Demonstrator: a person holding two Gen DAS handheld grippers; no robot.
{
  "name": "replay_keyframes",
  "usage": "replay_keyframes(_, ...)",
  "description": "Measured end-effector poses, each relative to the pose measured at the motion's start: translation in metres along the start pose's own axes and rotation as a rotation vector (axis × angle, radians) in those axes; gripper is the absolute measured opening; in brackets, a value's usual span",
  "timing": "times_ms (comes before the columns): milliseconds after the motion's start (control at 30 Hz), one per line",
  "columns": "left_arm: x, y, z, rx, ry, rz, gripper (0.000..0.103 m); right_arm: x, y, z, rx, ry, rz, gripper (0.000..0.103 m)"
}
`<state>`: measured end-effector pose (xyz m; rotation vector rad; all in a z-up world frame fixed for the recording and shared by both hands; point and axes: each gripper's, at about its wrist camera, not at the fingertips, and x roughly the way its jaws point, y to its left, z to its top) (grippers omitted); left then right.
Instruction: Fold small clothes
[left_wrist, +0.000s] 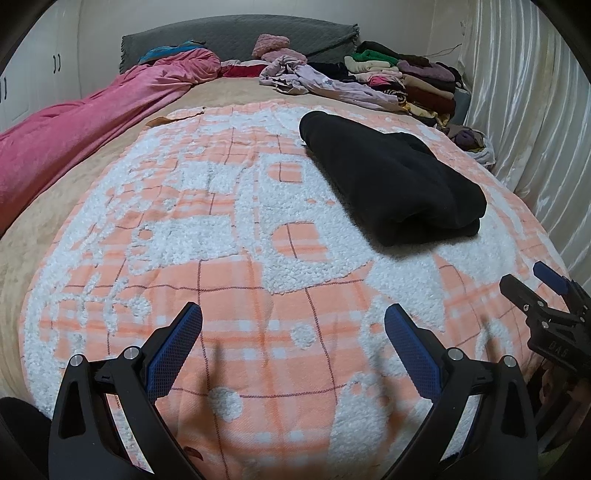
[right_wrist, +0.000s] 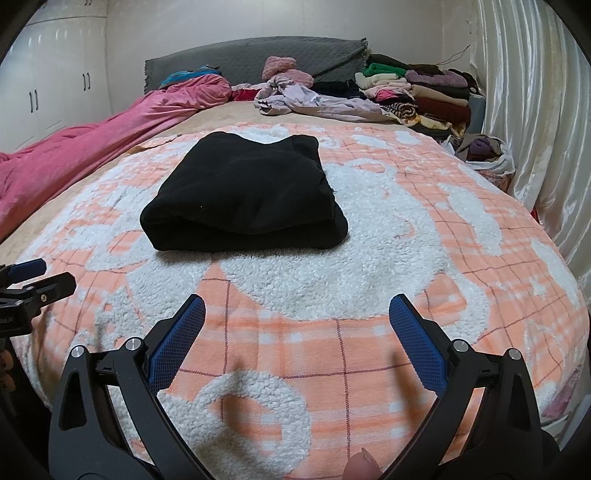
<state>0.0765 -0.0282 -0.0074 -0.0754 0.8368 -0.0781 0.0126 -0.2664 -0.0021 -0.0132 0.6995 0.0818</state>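
A black garment (left_wrist: 391, 184) lies folded into a thick bundle on the orange-and-white blanket (left_wrist: 221, 280); it also shows in the right wrist view (right_wrist: 243, 195). My left gripper (left_wrist: 293, 314) is open and empty, above the blanket, near and to the left of the bundle. My right gripper (right_wrist: 297, 306) is open and empty, just in front of the bundle. The right gripper shows at the right edge of the left wrist view (left_wrist: 535, 284). The left gripper shows at the left edge of the right wrist view (right_wrist: 33, 277).
A pink duvet (left_wrist: 85, 125) lies along the left side of the bed. Loose lilac clothes (left_wrist: 325, 83) and a stack of folded clothes (left_wrist: 413, 81) sit at the back by the grey headboard (left_wrist: 236, 40). A white curtain (left_wrist: 535, 110) hangs on the right.
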Motion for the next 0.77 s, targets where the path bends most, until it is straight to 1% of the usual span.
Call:
replay_keyframes(133, -0.002, 0.001, 0.000, -0.005, -0.006, 0.001, 0.099, -0.007, -0.004, 0.002, 0.019, -0.017, -0.010, 0.094)
replay_keyframes(200, -0.005, 0.003, 0.002, -0.006, -0.008, 0.029, 0.099, -0.017, -0.012, 0.006, 0.050, -0.042, -0.011, 0.094)
replay_keyframes(267, -0.007, 0.008, 0.005, -0.013, -0.014, 0.036, 0.099, -0.028, -0.023, 0.012, 0.094, -0.069, -0.010, 0.094)
replay_keyframes(367, -0.014, 0.024, 0.012, -0.053, -0.033, 0.045, 0.099, -0.056, -0.053, 0.022, 0.149, -0.112, -0.037, 0.094)
replay_keyframes(467, -0.019, 0.058, 0.029, -0.097, -0.049, 0.059, 0.099, -0.096, -0.102, 0.021, 0.217, -0.176, -0.117, 0.094)
replay_keyframes(500, -0.021, 0.072, 0.036, -0.116, -0.056, 0.088, 0.099, -0.113, -0.128, 0.014, 0.256, -0.192, -0.173, 0.094)
replay_keyframes(533, -0.025, 0.095, 0.044, -0.152, -0.076, 0.128, 0.099, -0.125, -0.150, 0.007, 0.291, -0.199, -0.217, 0.094)
replay_keyframes(600, -0.030, 0.135, 0.056, -0.195, -0.104, 0.193, 0.099, -0.152, -0.217, -0.024, 0.404, -0.189, -0.372, 0.094)
replay_keyframes(633, -0.030, 0.162, 0.062, -0.214, -0.094, 0.255, 0.099, -0.161, -0.241, -0.038, 0.453, -0.174, -0.438, 0.094)
replay_keyframes(667, -0.030, 0.182, 0.065, -0.234, -0.084, 0.285, 0.099, -0.170, -0.271, -0.056, 0.512, -0.154, -0.515, 0.094)
replay_keyframes(700, -0.030, 0.209, 0.069, -0.266, -0.069, 0.311, 0.099, -0.180, -0.308, -0.082, 0.588, -0.113, -0.613, 0.094)
replay_keyframes(733, -0.028, 0.237, 0.071, -0.298, -0.052, 0.349, 0.099, -0.188, -0.340, -0.106, 0.655, -0.060, -0.702, 0.094)
replay_keyframes(767, -0.027, 0.254, 0.073, -0.312, -0.044, 0.374, 0.099, -0.194, -0.366, -0.128, 0.708, -0.006, -0.779, 0.094)
